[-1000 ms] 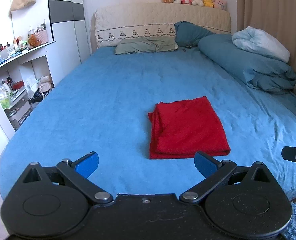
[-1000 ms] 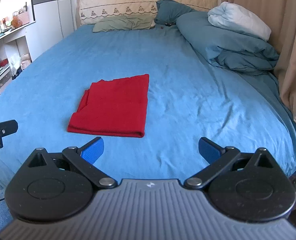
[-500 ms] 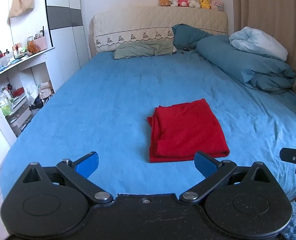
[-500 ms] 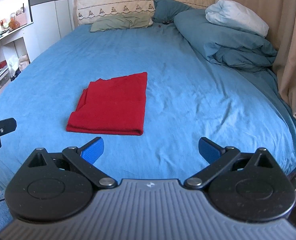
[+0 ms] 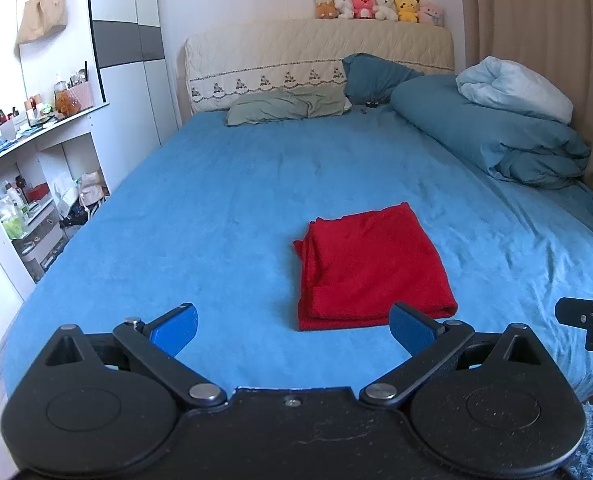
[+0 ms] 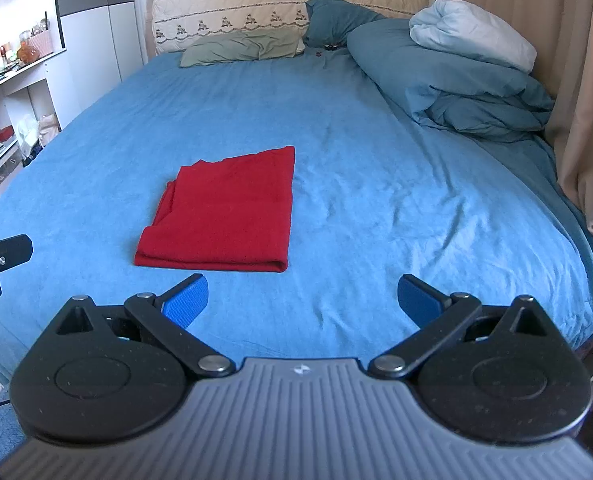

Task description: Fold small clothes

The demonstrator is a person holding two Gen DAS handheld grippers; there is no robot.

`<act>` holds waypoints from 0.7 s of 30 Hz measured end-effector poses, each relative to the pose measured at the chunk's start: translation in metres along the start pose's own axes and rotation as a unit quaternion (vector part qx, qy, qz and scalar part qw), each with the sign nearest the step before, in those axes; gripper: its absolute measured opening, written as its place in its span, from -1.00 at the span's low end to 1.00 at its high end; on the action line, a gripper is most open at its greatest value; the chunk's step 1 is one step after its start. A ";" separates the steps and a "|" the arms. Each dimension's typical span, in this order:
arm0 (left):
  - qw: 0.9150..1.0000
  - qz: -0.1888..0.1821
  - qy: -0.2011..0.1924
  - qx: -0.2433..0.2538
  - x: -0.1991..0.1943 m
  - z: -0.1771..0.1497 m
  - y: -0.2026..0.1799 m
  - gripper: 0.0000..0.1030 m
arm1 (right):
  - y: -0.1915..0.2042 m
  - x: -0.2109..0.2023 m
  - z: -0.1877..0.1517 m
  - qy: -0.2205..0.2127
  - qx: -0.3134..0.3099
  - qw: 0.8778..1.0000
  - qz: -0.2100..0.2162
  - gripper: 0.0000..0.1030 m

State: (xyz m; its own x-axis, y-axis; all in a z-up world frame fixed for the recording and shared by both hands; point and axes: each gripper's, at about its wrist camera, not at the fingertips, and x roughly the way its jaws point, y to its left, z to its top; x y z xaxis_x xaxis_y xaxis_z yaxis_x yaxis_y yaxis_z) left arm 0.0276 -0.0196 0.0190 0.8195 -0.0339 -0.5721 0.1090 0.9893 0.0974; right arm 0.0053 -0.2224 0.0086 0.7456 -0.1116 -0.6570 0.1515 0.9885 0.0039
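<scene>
Fold looks finished or near it: red cloth [image 5: 370, 266] lies as a neat layered rectangle on the blue bedsheet [image 5: 216, 200], folded edge toward the cameras, looser layers showing along its left side. Both tools are off the fabric. Left gripper [image 5: 294, 326] has jaws spread wide, nothing between them; cloth sits just ahead, slightly right of its centre, with the near-right corner just beyond the right pad [image 5: 410, 328]. Right gripper [image 6: 304, 300] is likewise wide open and empty; cloth lies ahead and left, near edge a little beyond the left pad [image 6: 186, 300]. Next move, by my judgement: either one more fold, pinching the near corners, or pull away and stop. Pillows and duvet [image 6: 456, 80] well apart.
</scene>
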 end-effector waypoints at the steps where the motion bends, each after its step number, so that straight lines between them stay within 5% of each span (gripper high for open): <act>1: 1.000 -0.001 -0.001 0.000 -0.001 0.000 0.000 1.00 | 0.000 0.000 0.000 0.000 0.000 1.000 0.000 1.00; 21: 1.000 -0.003 -0.004 0.002 -0.003 0.000 0.000 1.00 | -0.001 0.001 -0.001 0.001 0.001 1.000 0.003 1.00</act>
State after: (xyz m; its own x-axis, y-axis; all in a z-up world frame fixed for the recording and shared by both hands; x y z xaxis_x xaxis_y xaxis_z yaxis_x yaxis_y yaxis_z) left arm 0.0255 -0.0200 0.0207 0.8232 -0.0407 -0.5664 0.1161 0.9884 0.0977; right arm 0.0050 -0.2230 0.0073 0.7447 -0.1055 -0.6590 0.1484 0.9889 0.0093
